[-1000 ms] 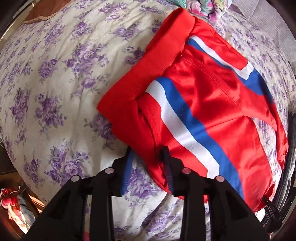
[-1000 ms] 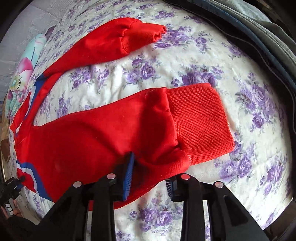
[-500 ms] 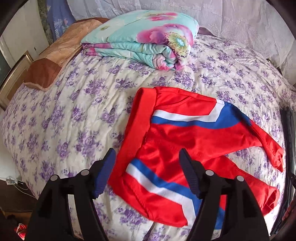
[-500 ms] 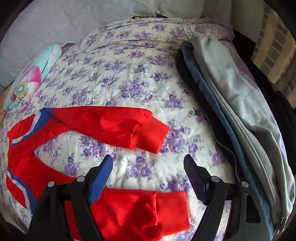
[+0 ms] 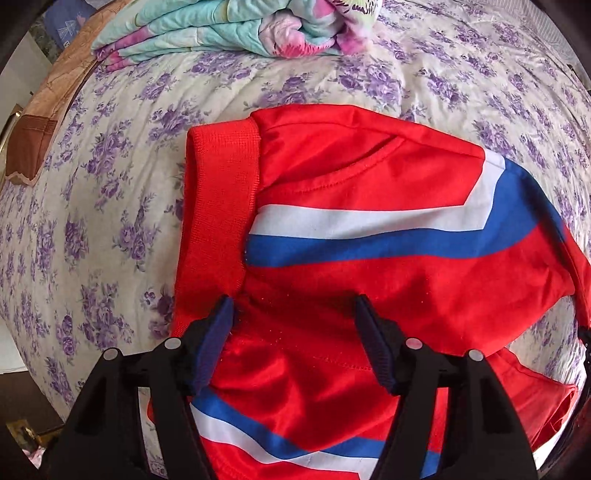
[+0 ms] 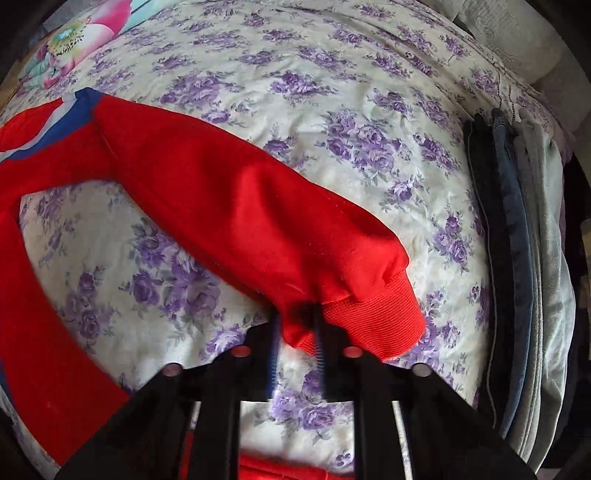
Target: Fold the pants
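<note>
Red pants [image 5: 369, 177] with white and blue stripes lie spread on the flowered bedspread [image 5: 110, 206]. In the left wrist view the waistband [image 5: 218, 206] is at the left, and my left gripper [image 5: 295, 317] is open, its jaws wide over the red fabric near the waist. In the right wrist view the far leg [image 6: 229, 206] runs from upper left to its ribbed cuff [image 6: 373, 317]. My right gripper [image 6: 295, 325] is shut on the leg fabric at the cuff. The near leg [image 6: 40, 325] lies at lower left.
A folded flowered quilt [image 5: 236, 26] lies at the head of the bed, with a brown blanket [image 5: 40, 122] at the left edge. Folded dark, blue and grey garments [image 6: 517, 258] are stacked along the bed's right side.
Both grippers came down from above the bed. The left moved in over the waist, still open. The right closed on the far leg at its cuff.
</note>
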`<action>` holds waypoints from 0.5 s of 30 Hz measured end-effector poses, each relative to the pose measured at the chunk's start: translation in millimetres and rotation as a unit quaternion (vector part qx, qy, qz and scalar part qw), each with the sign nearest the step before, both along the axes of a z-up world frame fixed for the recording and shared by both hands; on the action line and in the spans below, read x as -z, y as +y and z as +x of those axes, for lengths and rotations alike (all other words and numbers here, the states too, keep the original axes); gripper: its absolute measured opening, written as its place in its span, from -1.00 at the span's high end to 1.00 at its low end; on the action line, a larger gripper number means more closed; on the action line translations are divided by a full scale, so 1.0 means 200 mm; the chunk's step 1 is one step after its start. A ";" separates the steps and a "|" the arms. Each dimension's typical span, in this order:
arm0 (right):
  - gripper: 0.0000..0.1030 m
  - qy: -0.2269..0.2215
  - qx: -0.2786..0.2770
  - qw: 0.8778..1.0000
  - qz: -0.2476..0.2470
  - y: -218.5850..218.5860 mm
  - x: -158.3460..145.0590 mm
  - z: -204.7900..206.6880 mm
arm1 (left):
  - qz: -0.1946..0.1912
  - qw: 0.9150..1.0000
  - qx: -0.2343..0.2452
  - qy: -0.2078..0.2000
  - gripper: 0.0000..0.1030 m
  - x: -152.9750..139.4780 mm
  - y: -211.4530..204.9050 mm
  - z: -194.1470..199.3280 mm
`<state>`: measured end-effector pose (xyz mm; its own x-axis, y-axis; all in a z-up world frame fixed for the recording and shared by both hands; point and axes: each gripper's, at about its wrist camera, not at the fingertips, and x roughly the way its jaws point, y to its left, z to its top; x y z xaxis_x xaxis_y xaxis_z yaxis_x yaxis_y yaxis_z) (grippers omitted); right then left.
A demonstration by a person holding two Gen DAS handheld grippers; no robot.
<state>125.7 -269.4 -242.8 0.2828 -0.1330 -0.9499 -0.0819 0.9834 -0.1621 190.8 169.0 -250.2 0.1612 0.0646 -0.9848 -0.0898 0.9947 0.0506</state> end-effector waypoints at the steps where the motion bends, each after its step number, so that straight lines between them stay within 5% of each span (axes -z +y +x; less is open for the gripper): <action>1: 0.84 -0.002 0.006 1.000 0.012 -0.02 -0.05 0.02 | -0.003 1.000 0.001 0.000 -0.26 0.00 0.00 0.01; 7: 0.85 -0.033 0.033 0.999 -0.010 -0.17 -0.31 0.35 | -0.019 1.000 -0.002 0.002 -0.26 0.01 0.03 0.05; 15: 0.90 0.014 0.061 0.997 -0.053 -0.23 0.03 0.80 | 0.006 1.000 0.016 0.009 -0.33 0.05 0.01 0.12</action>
